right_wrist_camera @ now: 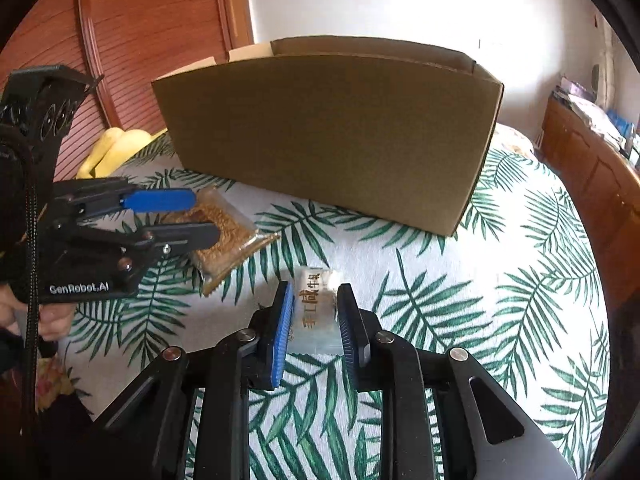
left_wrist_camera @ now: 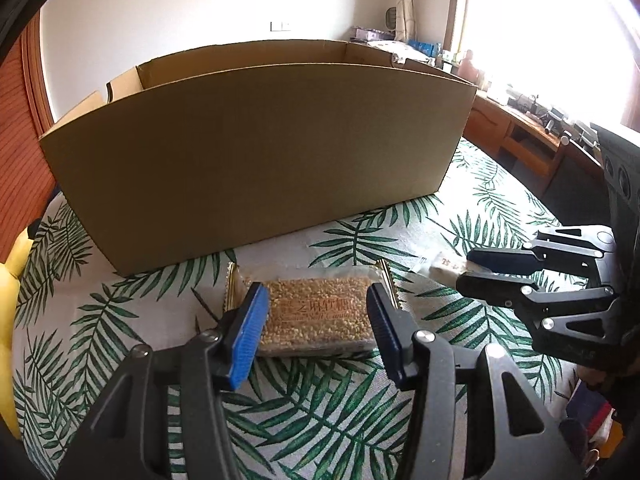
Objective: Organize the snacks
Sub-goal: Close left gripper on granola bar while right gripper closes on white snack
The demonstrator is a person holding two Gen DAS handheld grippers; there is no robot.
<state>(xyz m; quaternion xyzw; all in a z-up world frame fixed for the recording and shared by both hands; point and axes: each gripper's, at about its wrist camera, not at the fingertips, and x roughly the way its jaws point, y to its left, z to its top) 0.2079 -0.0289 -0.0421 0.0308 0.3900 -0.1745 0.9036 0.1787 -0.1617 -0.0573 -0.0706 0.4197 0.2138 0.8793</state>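
A clear packet of golden sesame candy (left_wrist_camera: 316, 312) lies on the leaf-print cloth in front of an open cardboard box (left_wrist_camera: 260, 152). My left gripper (left_wrist_camera: 316, 296) is shut on it, one blue pad against each long side. From the right wrist view the same packet (right_wrist_camera: 228, 240) sits tilted in the left gripper (right_wrist_camera: 204, 216). My right gripper (right_wrist_camera: 315, 290) is shut on a small white packet (right_wrist_camera: 316, 312) with printed characters, just above the cloth. In the left wrist view the right gripper (left_wrist_camera: 466, 269) holds that packet (left_wrist_camera: 444, 270) at the right.
The box (right_wrist_camera: 328, 132) stands open-topped behind both grippers; its inside is hidden. Yellow soft things (right_wrist_camera: 116, 148) lie at the cloth's left edge by a wooden slatted door. A wooden desk (left_wrist_camera: 520, 136) with clutter runs along the right. A person's hand (right_wrist_camera: 52, 320) holds the left gripper.
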